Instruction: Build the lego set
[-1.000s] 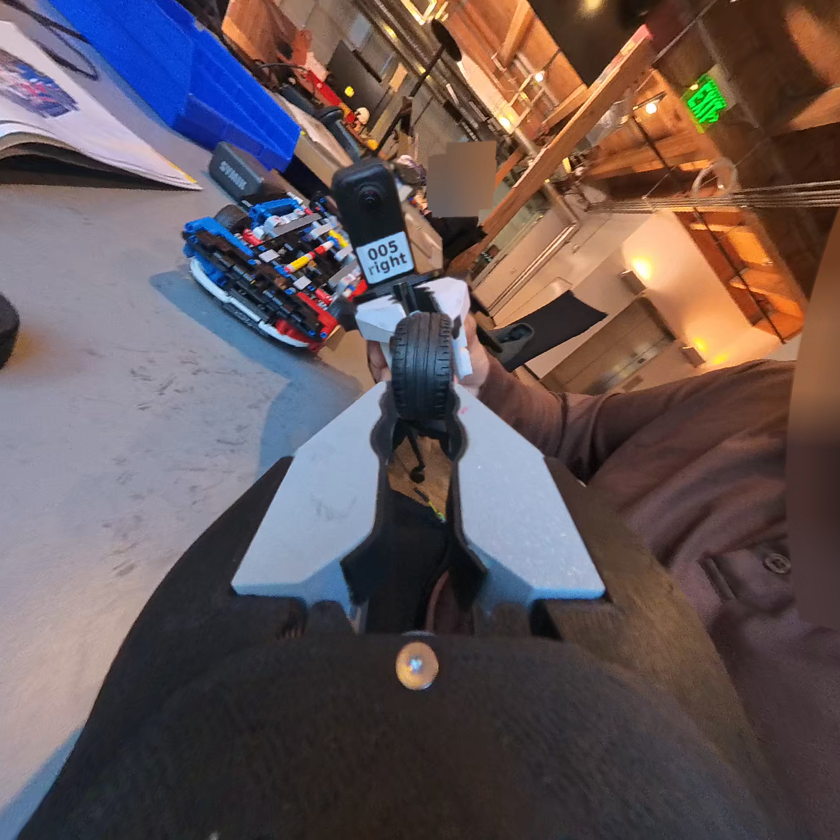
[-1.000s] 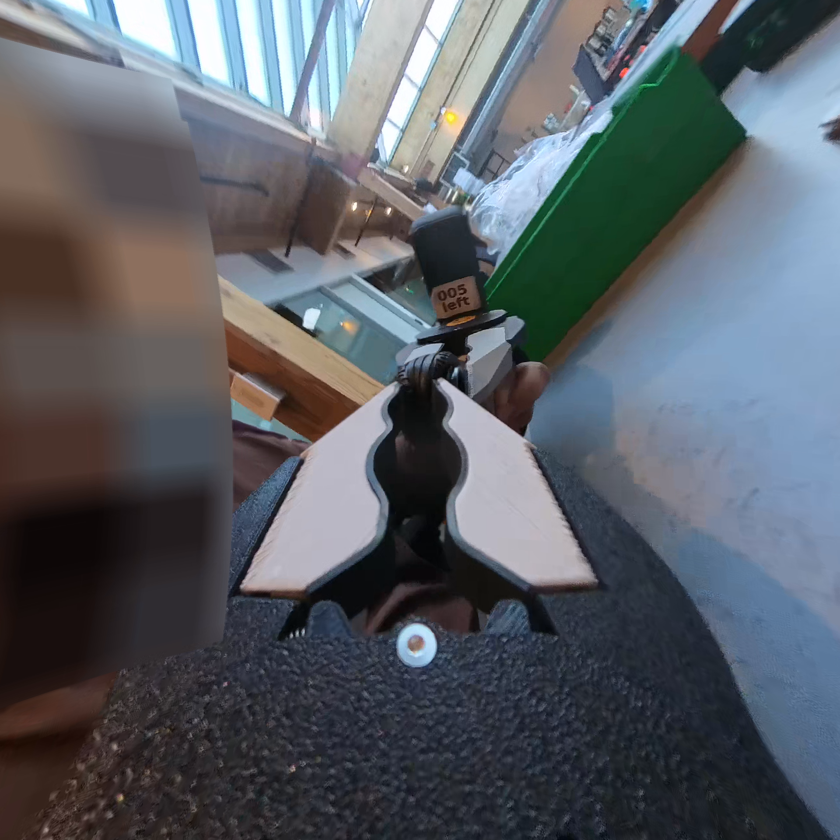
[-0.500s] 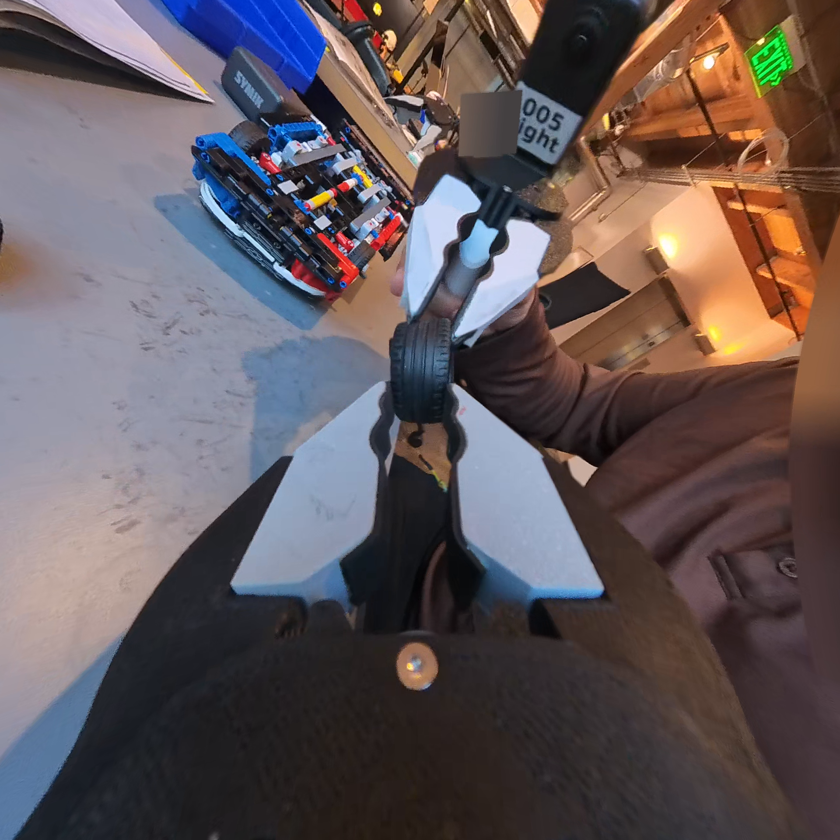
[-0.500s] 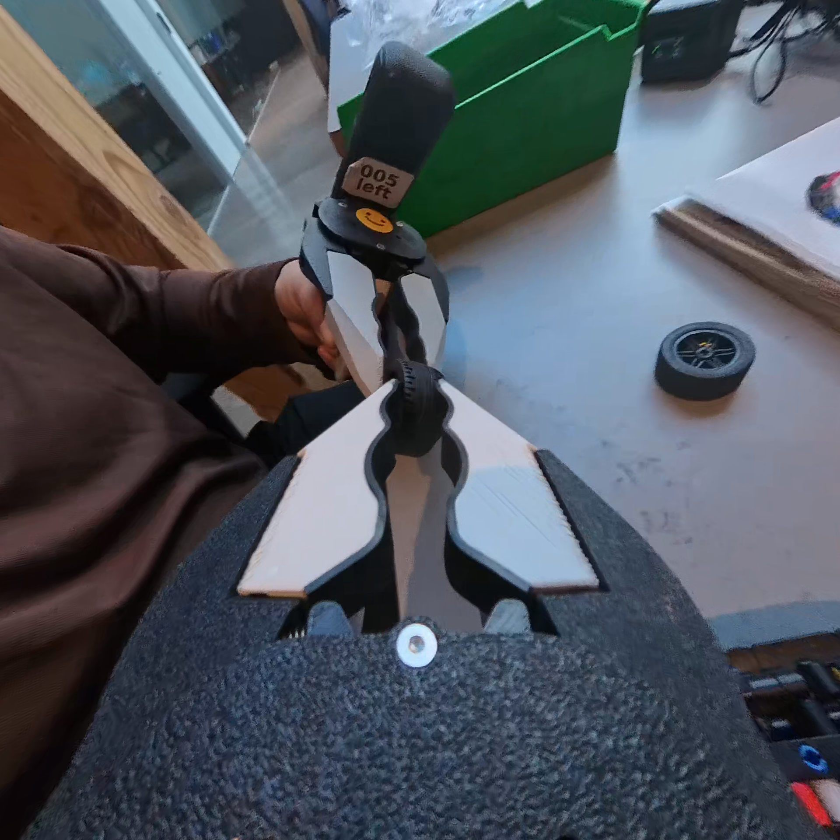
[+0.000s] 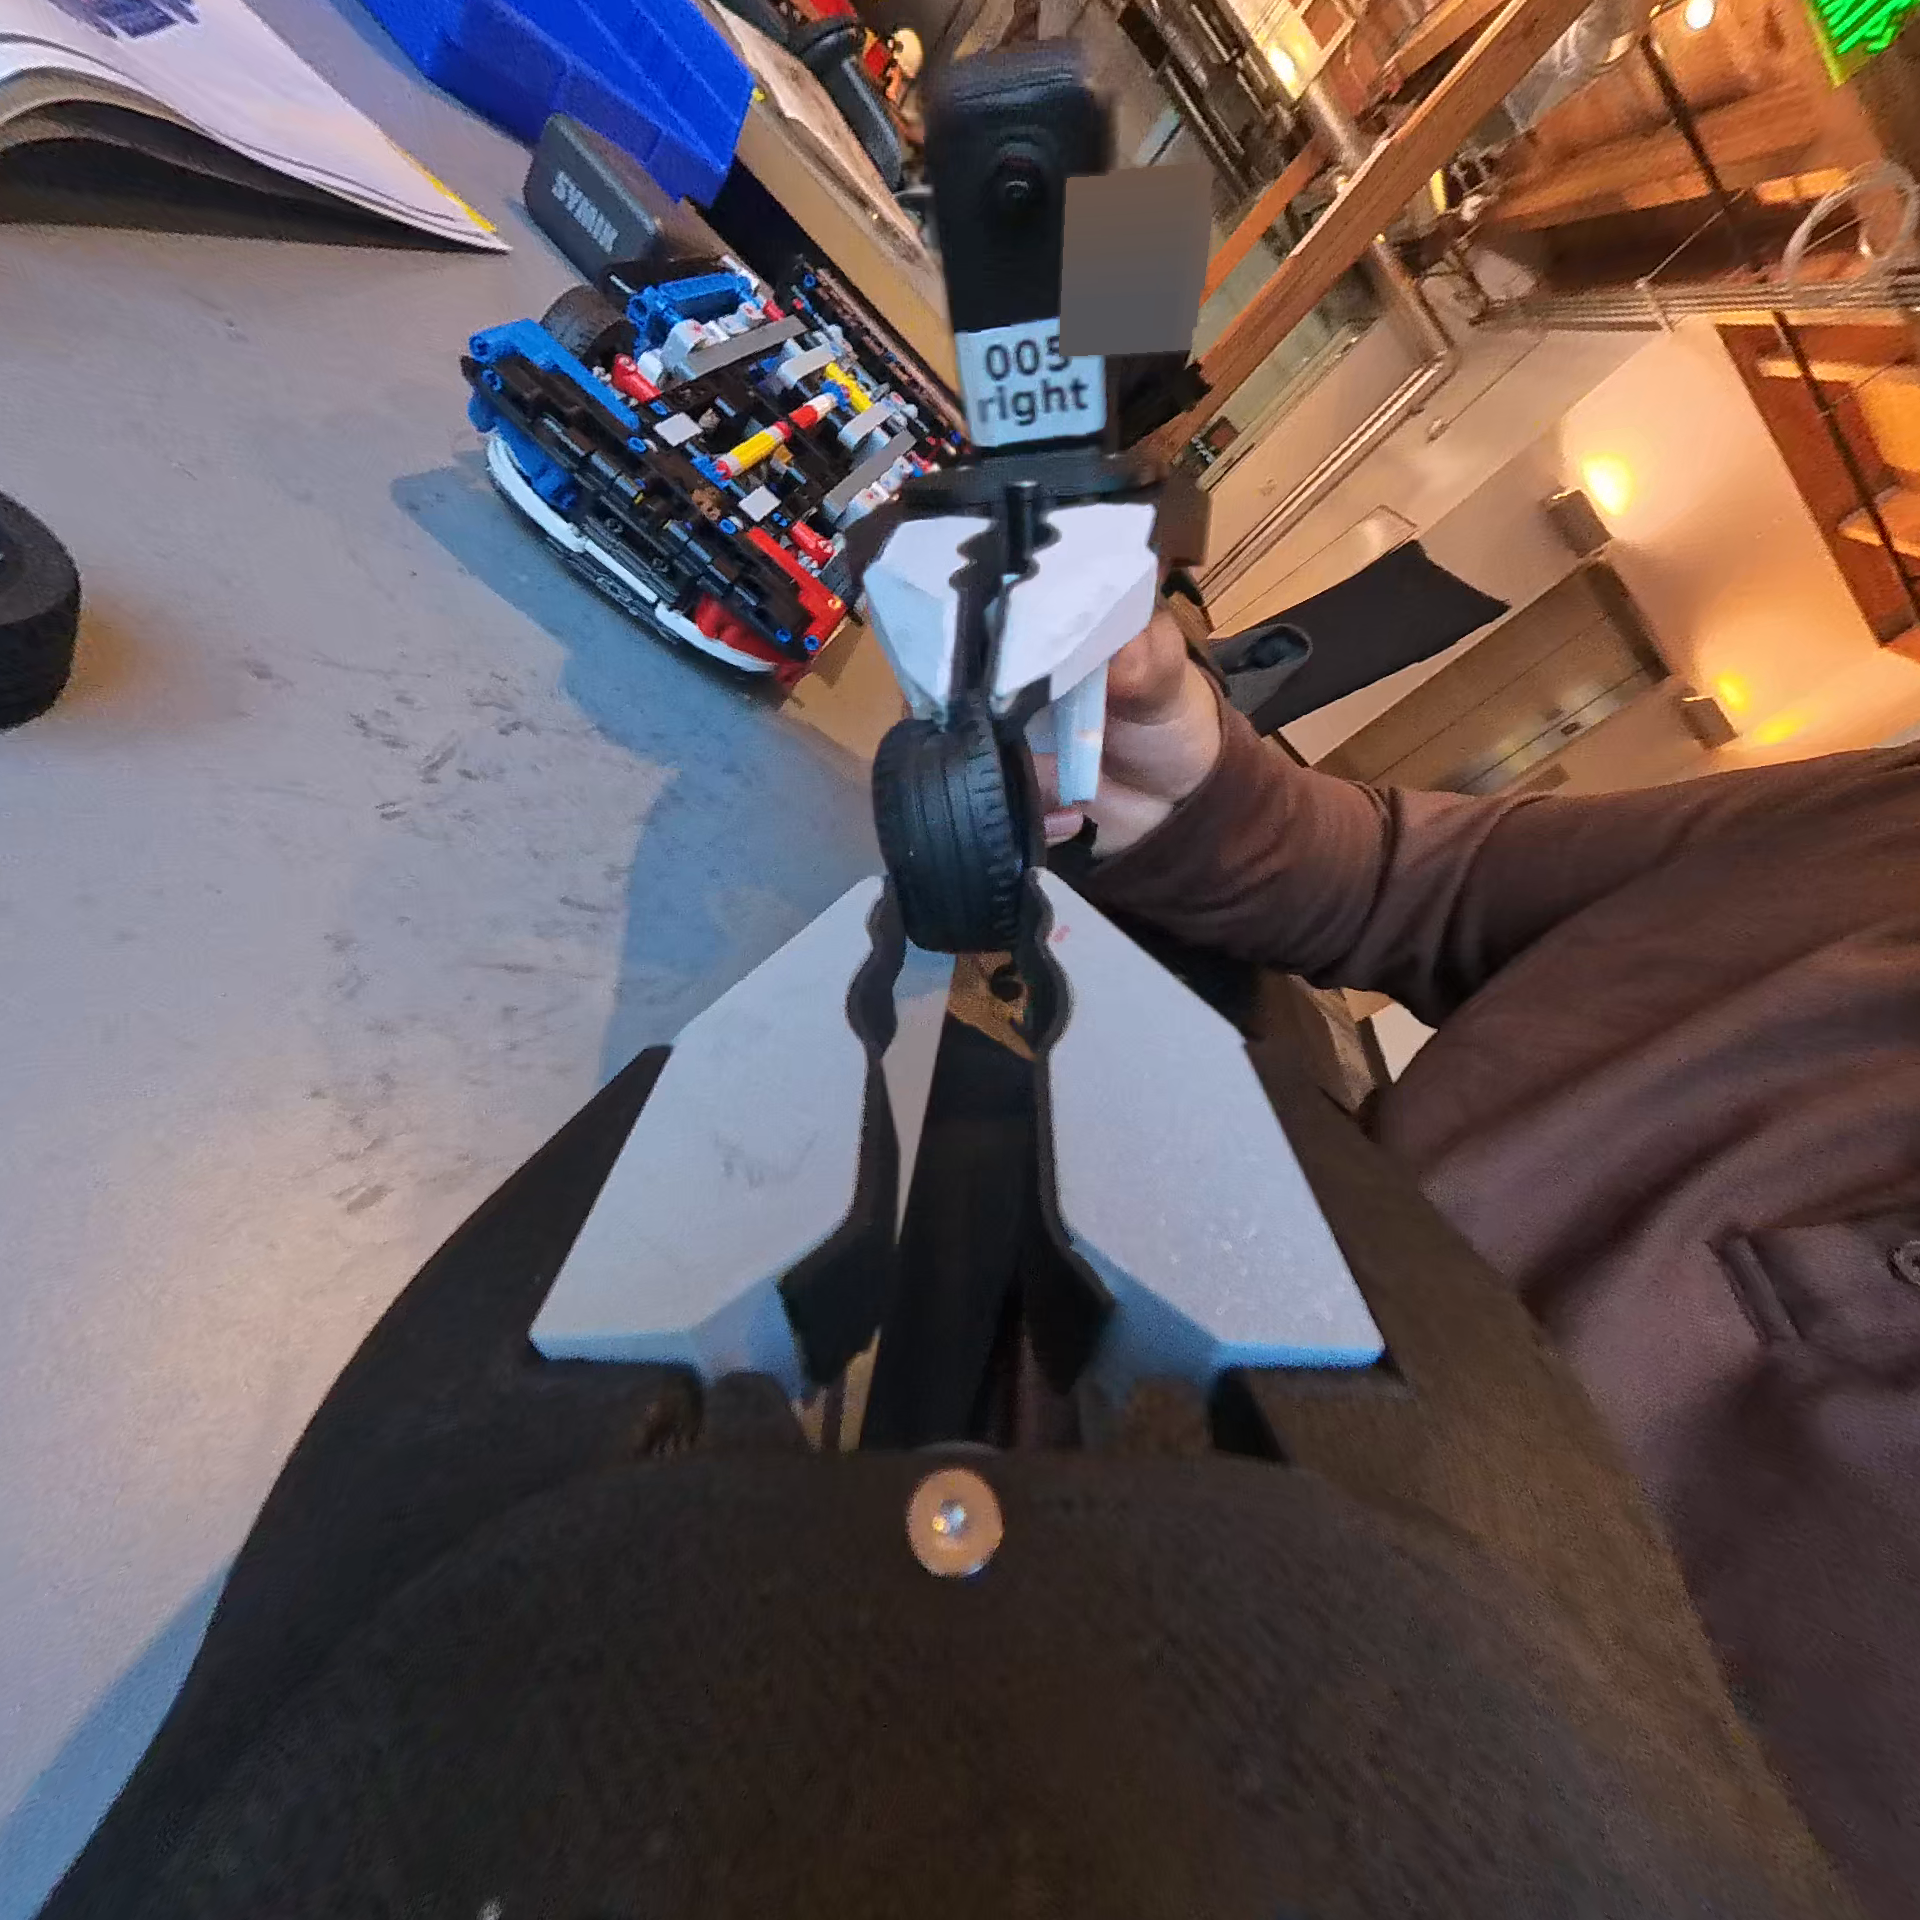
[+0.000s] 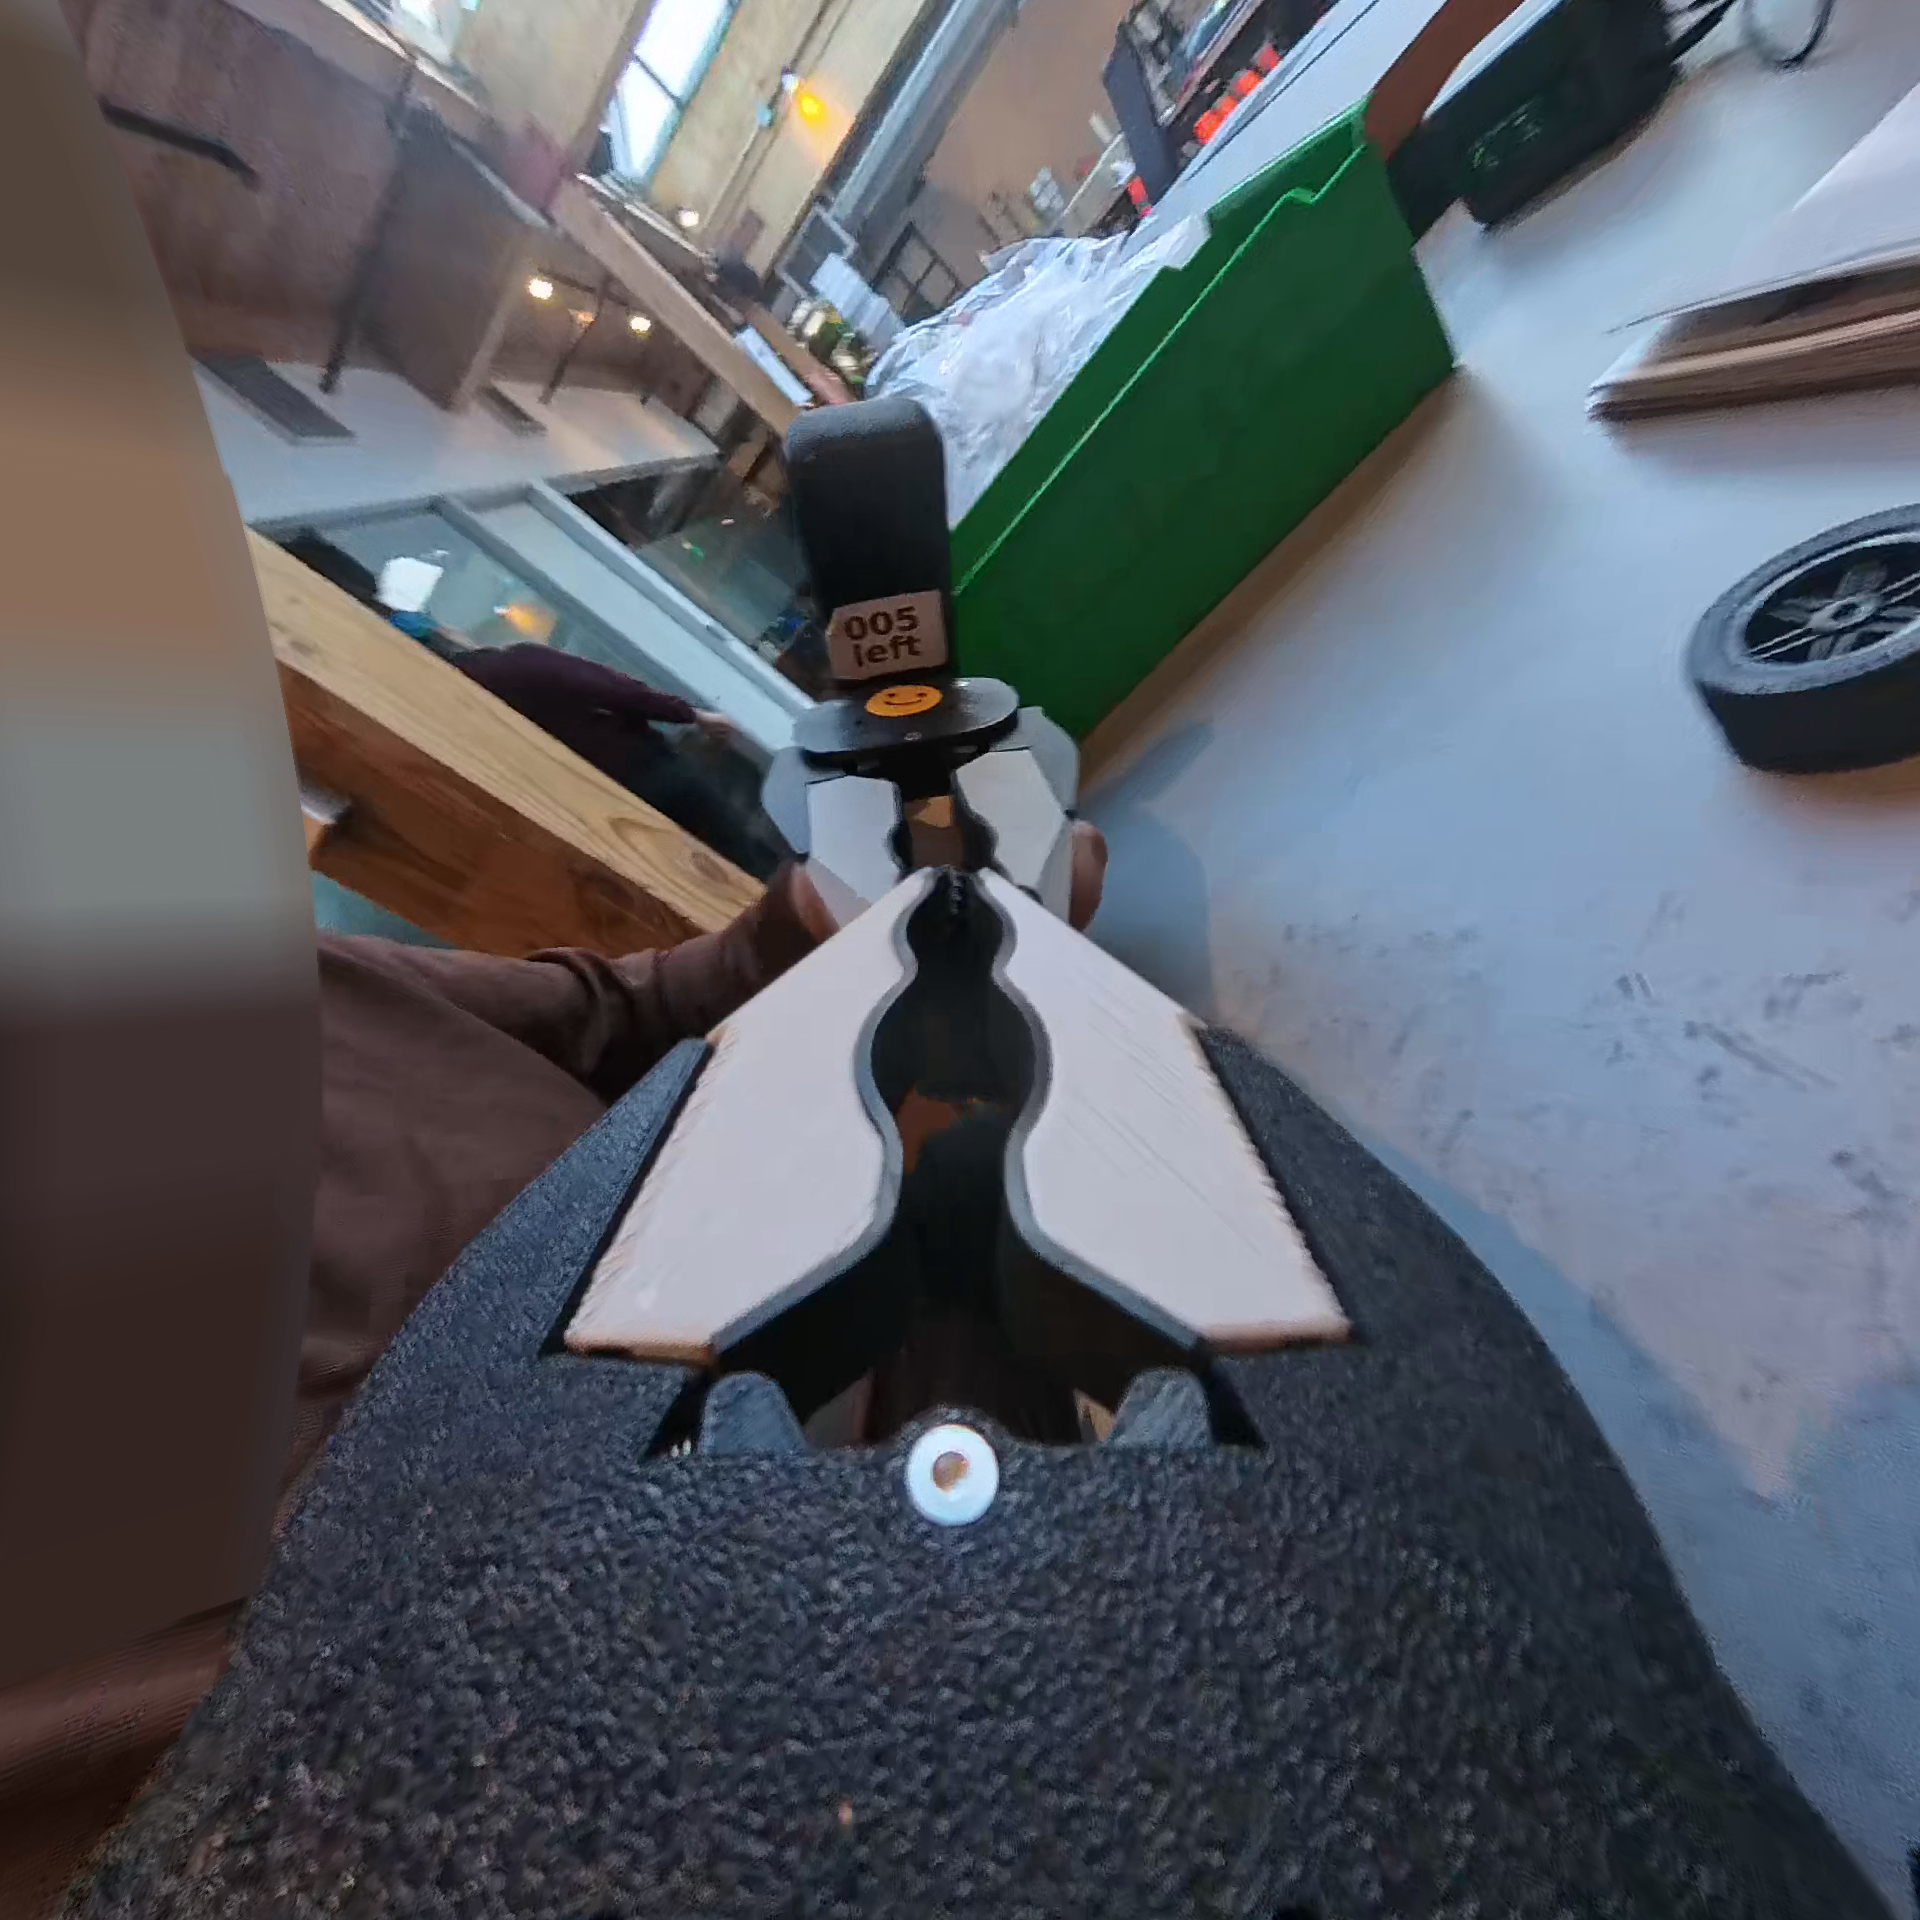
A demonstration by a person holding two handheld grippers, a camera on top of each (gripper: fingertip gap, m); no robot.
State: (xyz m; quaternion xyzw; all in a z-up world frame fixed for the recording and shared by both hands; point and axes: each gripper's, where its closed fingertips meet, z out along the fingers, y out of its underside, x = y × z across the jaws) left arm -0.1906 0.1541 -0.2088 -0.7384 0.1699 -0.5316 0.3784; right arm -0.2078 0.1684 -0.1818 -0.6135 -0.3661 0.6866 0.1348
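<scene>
My left gripper [image 5: 954, 883] is shut on a black lego wheel [image 5: 951, 842], held tread-on in the air over the table's near edge. My right gripper [image 6: 951, 883] faces it tip to tip and shows in the left wrist view [image 5: 961, 717] touching the wheel's top edge. Its jaws are closed to a narrow slit with a bit of black ridged tyre [image 6: 951, 896] between the tips. The partly built blue, black and red lego car [image 5: 675, 488] lies on the grey table [image 5: 260, 831] beyond. The left gripper also shows in the right wrist view [image 6: 925, 821].
A second black wheel [image 6: 1818, 634] lies on the table, also at the left edge of the left wrist view [image 5: 31, 613]. An open instruction booklet [image 5: 208, 114], a blue bin [image 5: 582, 73], a black box [image 5: 592, 208] and a green bin [image 6: 1195, 416] stand farther back. Only a small space, under 4 cm, lies between the two pairs of fingers.
The right gripper has come down from above the wheel to face the left gripper, and its jaws have narrowed onto the tyre's edge. The left gripper has kept hold of the wheel.
</scene>
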